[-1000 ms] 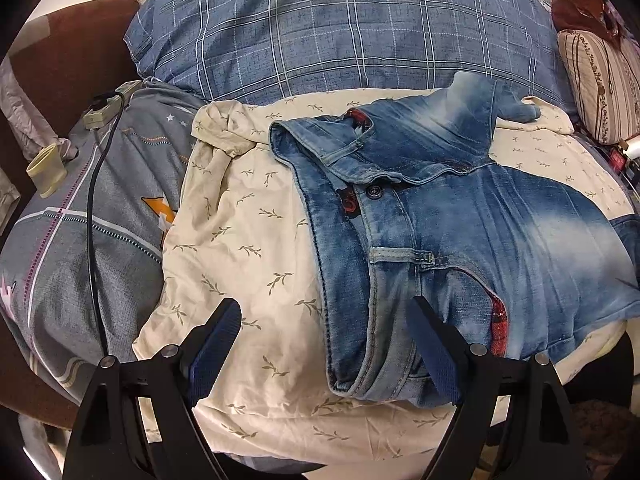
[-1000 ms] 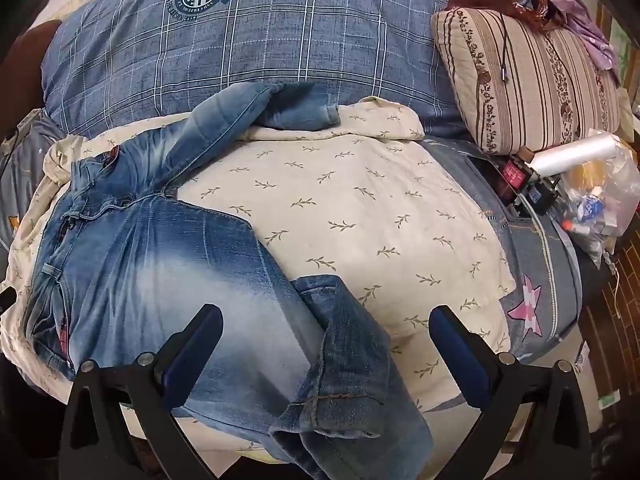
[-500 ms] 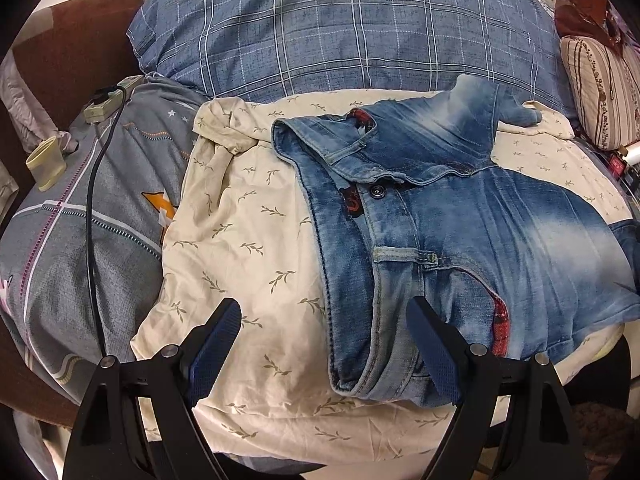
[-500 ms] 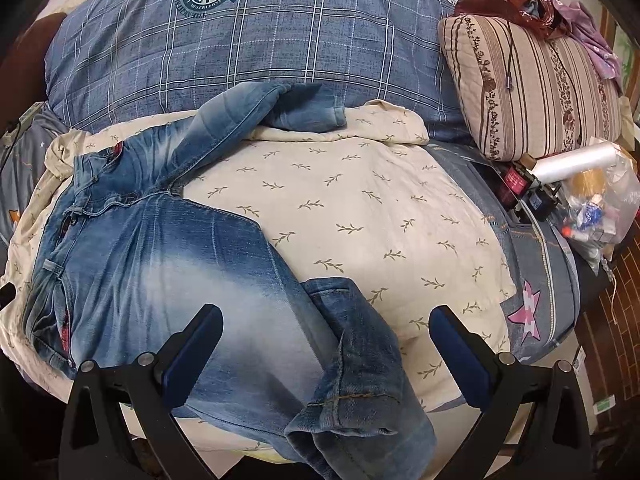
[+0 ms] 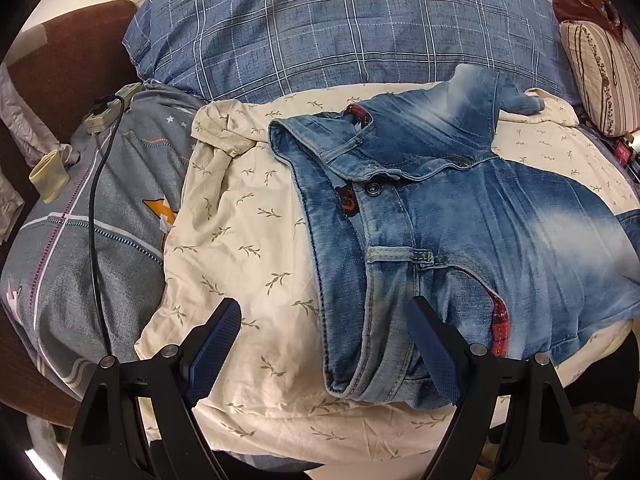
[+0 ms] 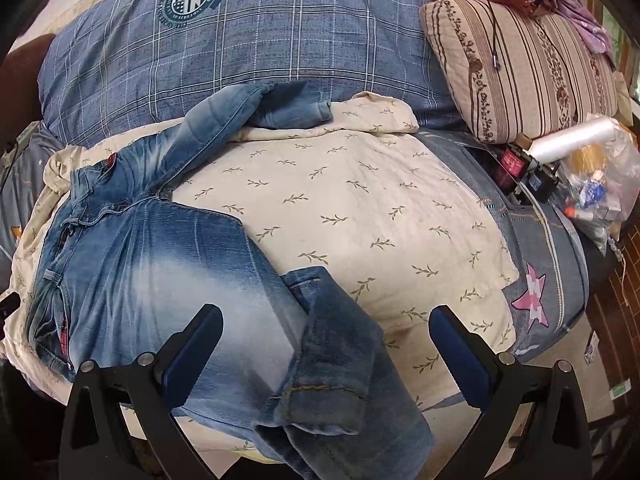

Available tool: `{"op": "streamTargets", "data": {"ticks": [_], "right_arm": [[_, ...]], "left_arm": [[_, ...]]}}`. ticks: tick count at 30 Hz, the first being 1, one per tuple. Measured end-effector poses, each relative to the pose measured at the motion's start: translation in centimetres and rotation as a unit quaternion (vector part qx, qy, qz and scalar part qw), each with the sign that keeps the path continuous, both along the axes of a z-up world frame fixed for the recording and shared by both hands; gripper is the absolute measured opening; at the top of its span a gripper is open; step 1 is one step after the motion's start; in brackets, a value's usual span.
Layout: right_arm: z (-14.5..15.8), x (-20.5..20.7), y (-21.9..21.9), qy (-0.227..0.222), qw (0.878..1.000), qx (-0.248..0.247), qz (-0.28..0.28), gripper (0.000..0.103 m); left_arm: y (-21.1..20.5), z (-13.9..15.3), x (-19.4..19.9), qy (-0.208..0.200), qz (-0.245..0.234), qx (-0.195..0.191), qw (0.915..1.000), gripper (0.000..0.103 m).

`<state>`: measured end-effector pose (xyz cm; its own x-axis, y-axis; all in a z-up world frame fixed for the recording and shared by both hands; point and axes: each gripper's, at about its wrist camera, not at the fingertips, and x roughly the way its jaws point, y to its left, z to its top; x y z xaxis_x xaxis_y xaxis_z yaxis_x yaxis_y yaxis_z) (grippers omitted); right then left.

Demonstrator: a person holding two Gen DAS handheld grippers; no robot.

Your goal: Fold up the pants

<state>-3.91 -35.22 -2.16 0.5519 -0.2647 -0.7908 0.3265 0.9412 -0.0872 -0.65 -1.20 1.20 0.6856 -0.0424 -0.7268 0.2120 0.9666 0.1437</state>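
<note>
**Both tools eased back a little from the jeans, nothing grasped yet**

Both tools had drifted back slightly over the last second: the jeans sat a touch further up each wrist view, and the cloth itself had not shifted. Left tool was released, fingers spread wide and empty. Its right finger overlapped the near waistband corner in the view; contact could not be told. Its left finger hung over the cream leaf-print cover. Right tool was also released, holding nothing, with the rumpled near leg cuff directly between its fingers and just ahead of them.

Jeans lay front-up on the cream cover on the bed, not yet folded. Long axis ran across both views, left to right: waistband at the left tool's end, legs toward the right tool's side. Near leg doubled back at its cuff by the bed edge. Far leg angled away toward the blue plaid pillow, its hem lying against it.

Judgement: left hand was nearer the waist, right hand nearer the near cuff, so the coming grasp likely splits that way. Far leg was well apart from both tools and would need a reach.

Off to the right, a striped pillow and a plastic bag of clutter sat clear of the jeans.
</note>
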Motion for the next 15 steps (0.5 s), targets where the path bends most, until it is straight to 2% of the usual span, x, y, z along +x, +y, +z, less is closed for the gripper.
{"op": "streamTargets", "data": {"ticks": [6,9,12,15], "right_arm": [[-0.4,-0.7,-1.6,-0.009,1.000,0.017,-0.010,0.103],[0.1,-1.4,-3.5,-0.026,0.998,0.046,-0.016,0.103],[0.9,-3.0,-7.5,-0.056,0.994,0.074,-0.061,0.103],[0.4,-4.6,-11.8,-0.069,0.985,0.120,-0.107,0.103]], "left_arm": [[-1.0,0.3,0.0,0.000,-0.002,0.012,0.9999,0.084],[0.1,1.2,0.8,0.020,0.000,-0.018,0.9996,0.084],[2.9,2.5,1.9,0.028,0.031,-0.042,0.9982,0.084],[5.4,2.4,2.5,0.056,0.055,-0.081,0.9936,0.084]]}}
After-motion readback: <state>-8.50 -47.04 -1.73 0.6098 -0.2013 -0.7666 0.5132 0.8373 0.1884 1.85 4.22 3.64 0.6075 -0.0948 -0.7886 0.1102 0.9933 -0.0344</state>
